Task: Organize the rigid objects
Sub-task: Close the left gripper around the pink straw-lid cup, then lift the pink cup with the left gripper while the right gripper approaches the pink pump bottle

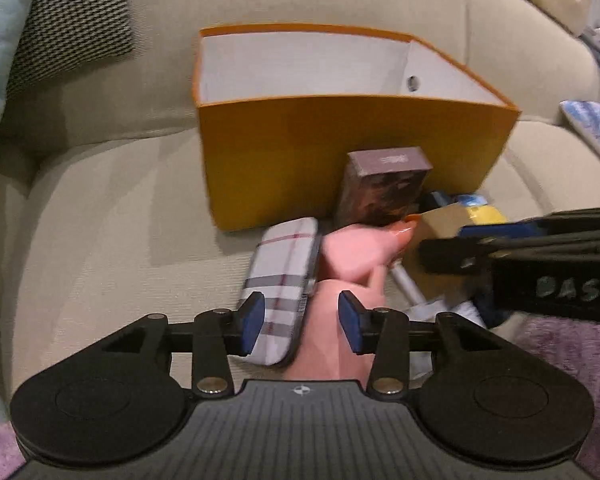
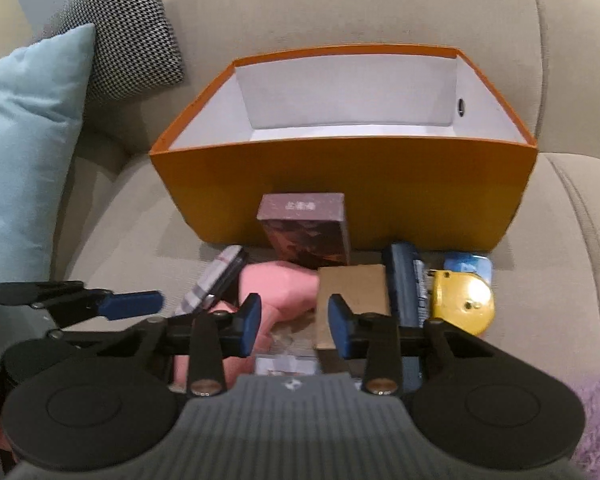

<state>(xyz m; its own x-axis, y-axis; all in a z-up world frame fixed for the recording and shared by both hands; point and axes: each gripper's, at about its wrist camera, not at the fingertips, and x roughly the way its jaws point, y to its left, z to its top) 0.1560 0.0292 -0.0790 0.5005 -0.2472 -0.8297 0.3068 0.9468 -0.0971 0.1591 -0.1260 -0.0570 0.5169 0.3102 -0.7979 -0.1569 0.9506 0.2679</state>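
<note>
In the left wrist view, we are taking the orange box (image 1: 352,156) as the landmark: it is sitting open-topped on the beige sofa (image 1: 100,208), its white interior showing nothing inside. We are holding the left gripper (image 1: 302,322) in front of the box with its blue pads spread apart, pinching nothing. Between the pads we are seeing a pink object (image 1: 352,264), too blurred to identify. A plaid case (image 1: 280,284) is lying just in front of the box's near left corner, and a brown carton (image 1: 384,188) is standing upright against the box's near wall. The right gripper (image 1: 548,256) is entering in front of the box's right end; we cannot tell its state from this view. In the right wrist view, we are holding the right gripper (image 2: 294,324) in front of the orange box (image 2: 340,188), its pads spread and gripping nothing. The brown carton (image 2: 306,226) is standing at the middle of the box's near wall. A tan cardboard box (image 2: 354,300), a dark blue case (image 2: 404,284) and a yellow tape measure (image 2: 462,304) are lying in front of the box's right half. A light blue cushion (image 2: 28,140) is resting left of the box.
</note>
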